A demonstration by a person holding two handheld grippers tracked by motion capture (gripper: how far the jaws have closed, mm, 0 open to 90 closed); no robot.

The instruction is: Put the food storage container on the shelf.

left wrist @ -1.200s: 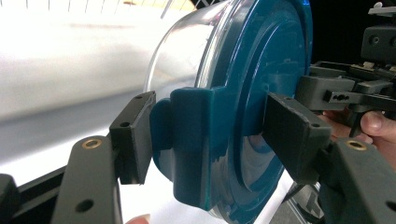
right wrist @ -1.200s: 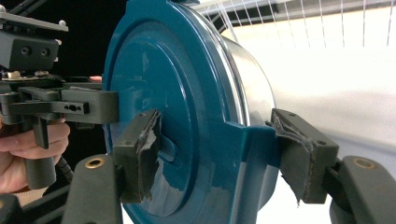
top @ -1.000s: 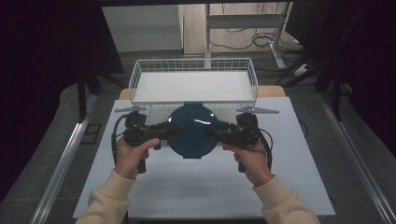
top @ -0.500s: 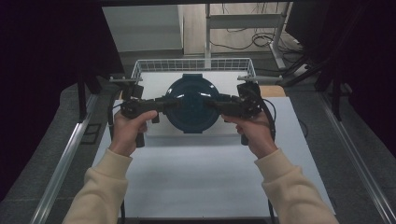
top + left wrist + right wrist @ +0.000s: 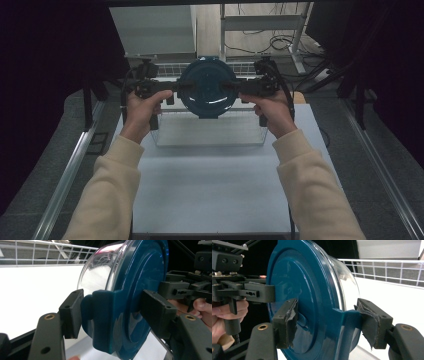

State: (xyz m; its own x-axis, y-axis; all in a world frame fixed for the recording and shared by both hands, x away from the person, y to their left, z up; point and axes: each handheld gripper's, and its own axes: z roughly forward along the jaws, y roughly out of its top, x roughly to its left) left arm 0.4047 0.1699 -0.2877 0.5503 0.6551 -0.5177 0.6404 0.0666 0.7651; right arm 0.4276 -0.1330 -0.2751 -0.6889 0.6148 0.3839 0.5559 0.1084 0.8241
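Here, in the high view, we hold the lidded bowl [image 5: 208, 88] in the air between the left gripper [image 5: 176, 93] and the right gripper [image 5: 239, 92], above the wire basket [image 5: 207, 131] on the table [image 5: 210, 185]. From the left gripper view our jaws are clamped on a lid tab [image 5: 102, 315], the lid [image 5: 140, 290] facing sideways over the clear bowl [image 5: 97, 272]. In the right gripper view the pads [image 5: 372, 325] pinch the opposite tab [image 5: 347, 317]. If one hand pulls unevenly, we judge a tab could slip and the bowl fall
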